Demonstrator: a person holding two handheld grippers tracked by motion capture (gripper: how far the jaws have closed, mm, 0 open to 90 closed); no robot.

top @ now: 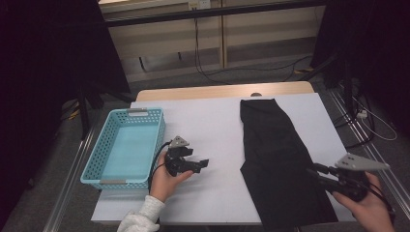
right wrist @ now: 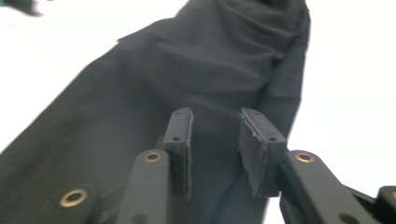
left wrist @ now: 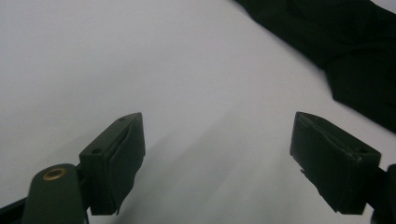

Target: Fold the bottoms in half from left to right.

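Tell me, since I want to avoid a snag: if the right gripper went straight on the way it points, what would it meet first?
Most likely the black cloth. The right gripper, its fingers slightly apart with nothing between them, aims along the cloth just above it; how far above is hard to judge.
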